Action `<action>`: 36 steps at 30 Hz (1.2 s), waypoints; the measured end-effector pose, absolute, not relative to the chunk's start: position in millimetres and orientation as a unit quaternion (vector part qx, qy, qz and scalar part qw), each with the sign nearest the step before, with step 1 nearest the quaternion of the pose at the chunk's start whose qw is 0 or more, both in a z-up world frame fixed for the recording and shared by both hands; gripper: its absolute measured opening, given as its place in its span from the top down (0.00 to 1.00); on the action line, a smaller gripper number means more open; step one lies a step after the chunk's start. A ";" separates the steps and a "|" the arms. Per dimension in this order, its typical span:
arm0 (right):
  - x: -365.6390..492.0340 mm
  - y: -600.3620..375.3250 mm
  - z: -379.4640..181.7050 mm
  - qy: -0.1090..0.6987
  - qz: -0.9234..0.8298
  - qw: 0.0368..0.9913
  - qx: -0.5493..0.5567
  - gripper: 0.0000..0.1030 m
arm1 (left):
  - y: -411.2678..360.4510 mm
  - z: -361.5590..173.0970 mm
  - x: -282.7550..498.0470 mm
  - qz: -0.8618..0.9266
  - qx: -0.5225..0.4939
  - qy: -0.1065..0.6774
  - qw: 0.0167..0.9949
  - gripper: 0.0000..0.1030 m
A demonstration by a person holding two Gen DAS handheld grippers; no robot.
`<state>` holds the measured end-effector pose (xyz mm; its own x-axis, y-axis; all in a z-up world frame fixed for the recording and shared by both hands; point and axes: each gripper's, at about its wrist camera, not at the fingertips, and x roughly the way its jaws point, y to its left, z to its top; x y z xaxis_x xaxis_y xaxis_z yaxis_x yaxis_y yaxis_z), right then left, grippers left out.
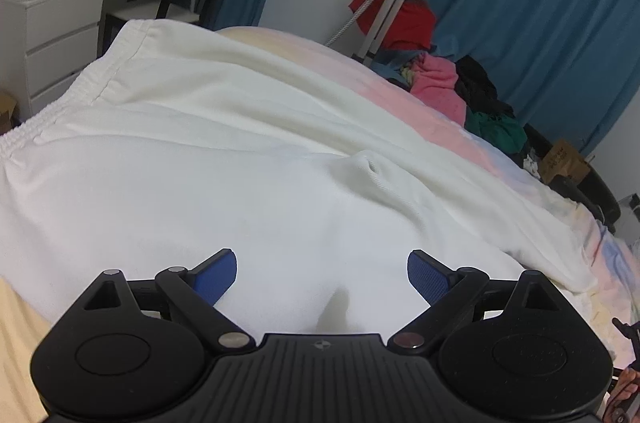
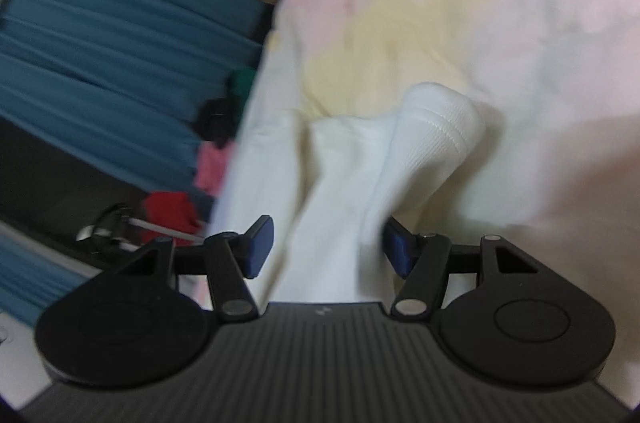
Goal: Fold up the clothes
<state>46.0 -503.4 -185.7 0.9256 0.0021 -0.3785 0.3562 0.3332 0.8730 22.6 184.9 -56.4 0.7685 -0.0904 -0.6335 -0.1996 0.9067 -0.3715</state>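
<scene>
**Inspector A:** Item under fold: white garment (image 1: 224,159), soft knit, light, limp. It lies spread on the pastel bedspread (image 1: 472,139), directly ahead of and beneath the left gripper (image 1: 322,273). The gathered waistband (image 1: 80,99) sits far ahead to that claw's left. My judgement: it will sag and crease when lifted, so take it at a hem or the ribbed cuff (image 2: 440,123), not mid-panel.

**Inspector B:** Agreed. Left claw is spread wide, nothing between its pads, tilted down over the cloth. The right gripper (image 2: 326,247) is rolled sideways; the view is blurred. A bunched length of the white fabric runs between its fingers, the cuff just ahead of the tips.

**Inspector A:** Pinching it?

**Inspector B:** The jaws stand half apart; whether they press the cloth, I cannot tell.
</scene>
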 end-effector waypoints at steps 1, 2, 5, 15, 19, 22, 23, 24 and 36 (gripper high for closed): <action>46.8 -503.2 -185.5 0.160 -0.113 0.803 0.563 0.40 | 186.6 -56.2 22.6 0.031 -0.220 0.338 0.915 0.09; 47.8 -503.0 -186.0 0.165 -0.120 0.805 0.557 0.41 | 188.2 -55.9 22.6 0.032 -0.226 0.338 0.913 0.09; 56.5 -502.2 -196.6 0.223 -0.141 0.797 0.543 0.45 | 193.7 -55.0 22.2 0.038 -0.240 0.335 0.910 0.09; 53.0 -497.8 -183.3 0.226 -0.177 0.825 0.487 0.95 | 253.8 -38.8 9.2 0.101 -0.327 0.323 0.882 0.09; 45.8 -497.8 -168.2 0.200 -0.188 0.840 0.468 0.95 | 313.0 -36.3 -18.9 0.183 -0.375 0.317 0.852 0.09; 45.5 -499.0 -162.1 0.186 -0.192 0.843 0.467 0.95 | 351.5 -40.8 -41.5 0.211 -0.426 0.300 0.827 0.09; 46.3 -497.7 -160.3 0.185 -0.196 0.847 0.459 0.95 | 363.2 -46.4 -48.6 0.218 -0.455 0.295 0.811 0.09; 47.5 -496.1 -158.7 0.186 -0.200 0.851 0.449 0.95 | 374.6 -52.4 -54.9 0.224 -0.483 0.291 0.795 0.09; 46.6 -501.8 -163.6 0.152 -0.209 0.838 0.481 0.95 | 403.4 -103.3 -50.6 0.152 -0.629 0.278 0.710 0.26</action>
<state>46.6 -501.8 -163.6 0.8668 -0.2039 -0.4550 0.4958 0.4497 0.7430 -50.6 403.4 -103.3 0.7990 -0.1339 -0.5862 -0.5660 0.1618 -0.8084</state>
